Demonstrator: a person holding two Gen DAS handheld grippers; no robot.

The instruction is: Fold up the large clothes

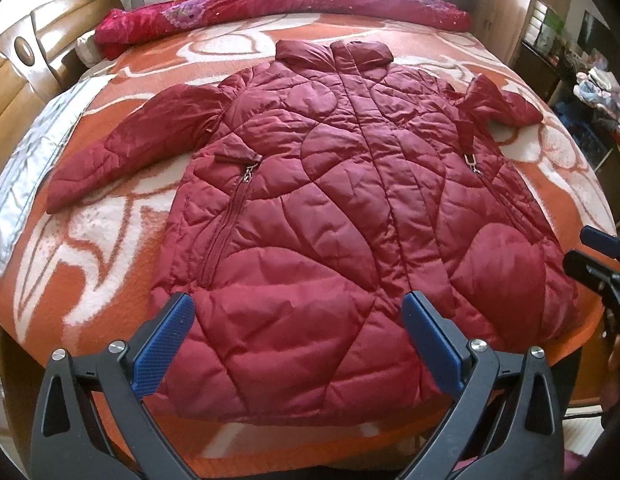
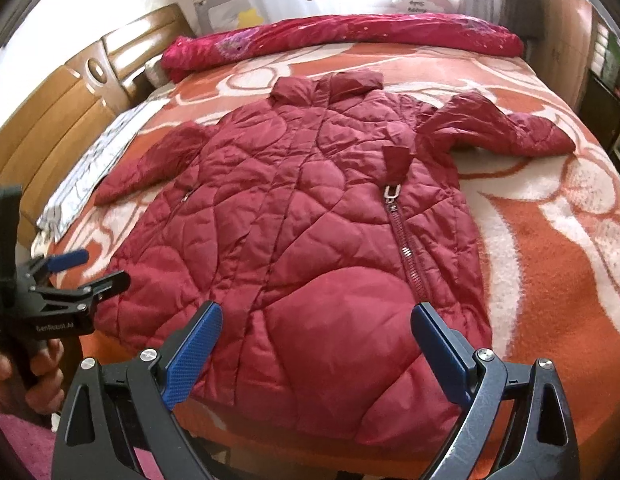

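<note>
A dark red quilted padded jacket [image 1: 329, 208] lies flat and face up on the bed, collar far, hem near me, both sleeves spread out. It also shows in the right wrist view [image 2: 310, 248]. My left gripper [image 1: 298, 312] is open and empty, hovering above the hem near its left side. My right gripper [image 2: 315, 320] is open and empty above the hem's right part. The right gripper [image 1: 597, 256] shows at the right edge of the left wrist view. The left gripper [image 2: 86, 268] shows at the left of the right wrist view, open.
The bed carries an orange and white flower blanket [image 1: 110, 240]. A rolled crimson quilt [image 1: 270, 8] lies along the far side. A wooden headboard [image 1: 14, 80] stands at the left, with a grey-white cloth [image 1: 34, 152] beside it. Cluttered shelves [image 1: 589, 64] stand at the right.
</note>
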